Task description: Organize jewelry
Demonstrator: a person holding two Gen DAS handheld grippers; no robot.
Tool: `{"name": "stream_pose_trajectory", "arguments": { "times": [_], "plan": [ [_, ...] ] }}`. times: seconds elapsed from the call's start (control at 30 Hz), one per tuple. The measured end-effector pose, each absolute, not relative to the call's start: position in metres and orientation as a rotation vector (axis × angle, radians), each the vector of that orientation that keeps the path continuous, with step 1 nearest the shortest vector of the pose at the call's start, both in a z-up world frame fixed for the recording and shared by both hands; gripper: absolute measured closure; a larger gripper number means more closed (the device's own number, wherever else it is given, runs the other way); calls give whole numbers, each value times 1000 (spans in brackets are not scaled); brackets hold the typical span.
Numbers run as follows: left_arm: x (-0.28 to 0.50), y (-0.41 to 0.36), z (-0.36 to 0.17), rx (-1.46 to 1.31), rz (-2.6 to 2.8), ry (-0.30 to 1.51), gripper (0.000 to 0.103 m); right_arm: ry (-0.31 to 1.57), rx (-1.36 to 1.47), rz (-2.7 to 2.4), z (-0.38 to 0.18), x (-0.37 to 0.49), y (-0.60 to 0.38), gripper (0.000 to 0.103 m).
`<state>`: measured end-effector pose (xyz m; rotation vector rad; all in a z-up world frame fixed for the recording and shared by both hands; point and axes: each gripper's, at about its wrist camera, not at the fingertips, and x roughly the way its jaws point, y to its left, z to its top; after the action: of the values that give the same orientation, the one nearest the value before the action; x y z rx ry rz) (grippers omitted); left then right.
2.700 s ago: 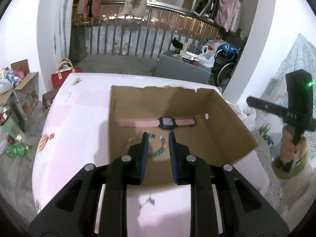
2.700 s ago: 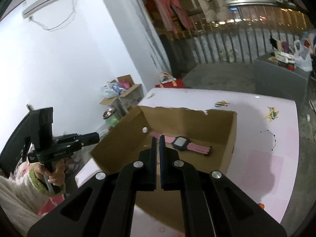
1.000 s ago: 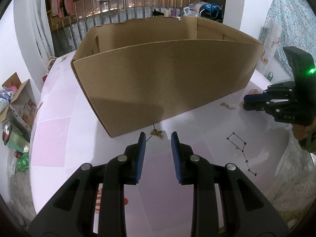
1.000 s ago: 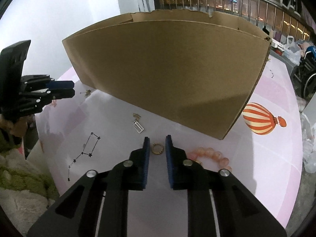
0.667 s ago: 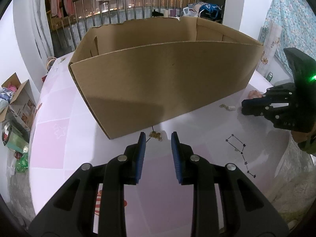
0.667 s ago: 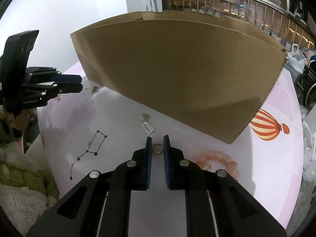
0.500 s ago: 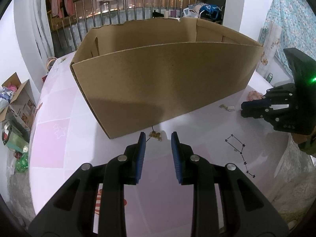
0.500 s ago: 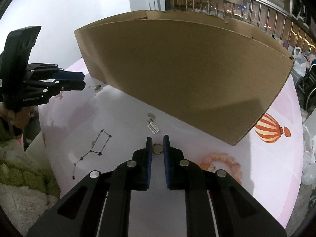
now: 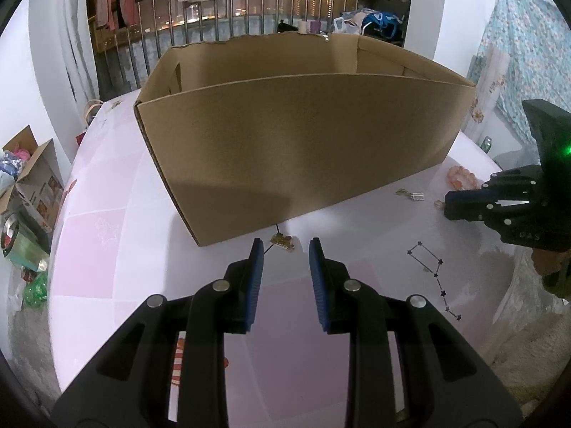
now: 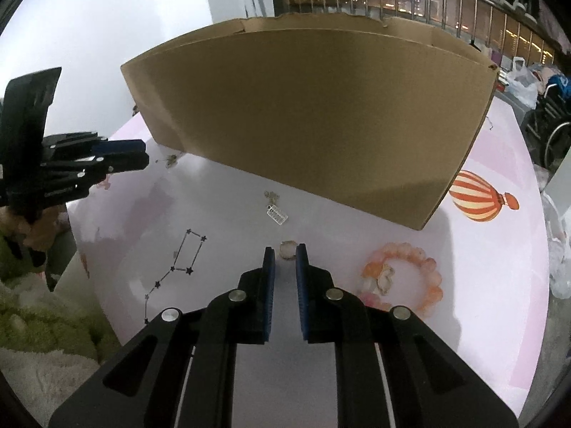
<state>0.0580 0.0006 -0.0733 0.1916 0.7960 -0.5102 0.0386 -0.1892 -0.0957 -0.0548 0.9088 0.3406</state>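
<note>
A tall cardboard box [image 9: 296, 142] stands on the pink table; it also shows in the right wrist view [image 10: 314, 114]. My left gripper [image 9: 285, 246] is open, with a small gold pendant [image 9: 282, 240] on a thin chain lying just ahead between its tips. My right gripper [image 10: 285, 253] is open narrowly, with a small gold ring [image 10: 287, 248] on the table between its fingertips. A silver charm [image 10: 276, 213] lies ahead of it. A peach bead bracelet [image 10: 403, 278] lies to its right.
The table's pink cover [image 10: 499, 267] has a printed balloon [image 10: 478, 196] and a star pattern [image 10: 178, 264]. The other gripper shows at the right edge in the left wrist view [image 9: 506, 207]. Boxes and clutter sit on the floor at the left [image 9: 32, 185].
Both grippers came down from above the box to the table in front of it. In the last second the right gripper closed in around the ring; the left stayed nearly still.
</note>
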Motion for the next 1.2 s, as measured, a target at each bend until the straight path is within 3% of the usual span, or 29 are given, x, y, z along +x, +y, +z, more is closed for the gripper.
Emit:
{"name": "stream_pose_trajectory", "arguments": {
  "times": [0.93, 1.07, 1.2],
  "plan": [
    [75, -19, -94, 233, -490, 824, 78, 893, -23, 343, -98, 37, -197, 90],
    [74, -22, -94, 251, -501, 814, 89, 891, -19, 343, -98, 36, -197, 90],
    [75, -24, -94, 269, -494, 808, 89, 889, -16, 342, -98, 36, -197, 90]
  ]
}}
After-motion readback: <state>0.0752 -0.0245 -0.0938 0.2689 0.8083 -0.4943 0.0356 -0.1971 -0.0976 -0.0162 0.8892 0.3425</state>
